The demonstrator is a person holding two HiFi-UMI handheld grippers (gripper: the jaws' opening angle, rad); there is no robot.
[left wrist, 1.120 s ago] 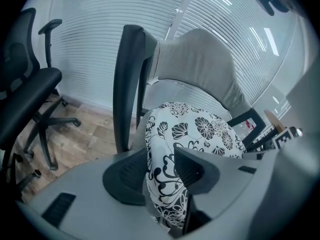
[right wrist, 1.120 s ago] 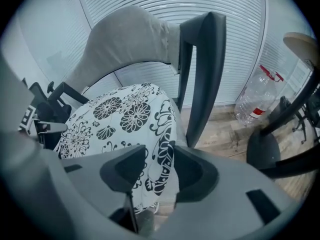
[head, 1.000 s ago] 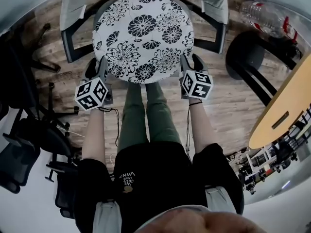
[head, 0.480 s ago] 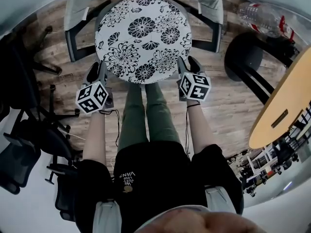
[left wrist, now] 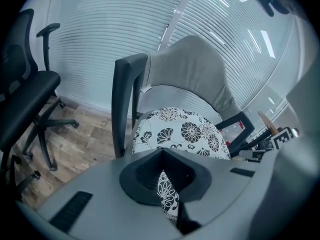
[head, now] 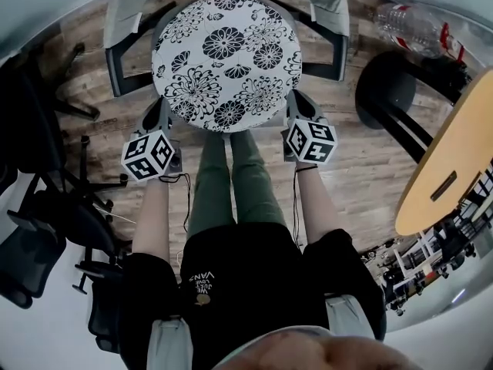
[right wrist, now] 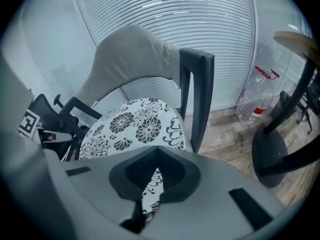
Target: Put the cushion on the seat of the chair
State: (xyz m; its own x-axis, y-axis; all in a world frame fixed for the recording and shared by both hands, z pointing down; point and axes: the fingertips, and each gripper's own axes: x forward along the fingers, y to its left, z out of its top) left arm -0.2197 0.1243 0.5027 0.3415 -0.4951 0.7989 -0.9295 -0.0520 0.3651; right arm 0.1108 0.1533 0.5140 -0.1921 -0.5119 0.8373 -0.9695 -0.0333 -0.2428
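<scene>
Gripping round cushion [head: 223, 56] level, floral face up, left gripper [head: 163, 110], right gripper [head: 296, 105], jaws just closed.

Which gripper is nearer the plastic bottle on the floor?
Right. The right gripper pinches the cushion on the side toward the plastic bottle; the left gripper pinches the far side.

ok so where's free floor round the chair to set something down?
On the right: bare wood floor between the chair armrest, the black table base and the yellow table. The left side is crowded with office chairs. The cushion covers the whole seat.
</scene>
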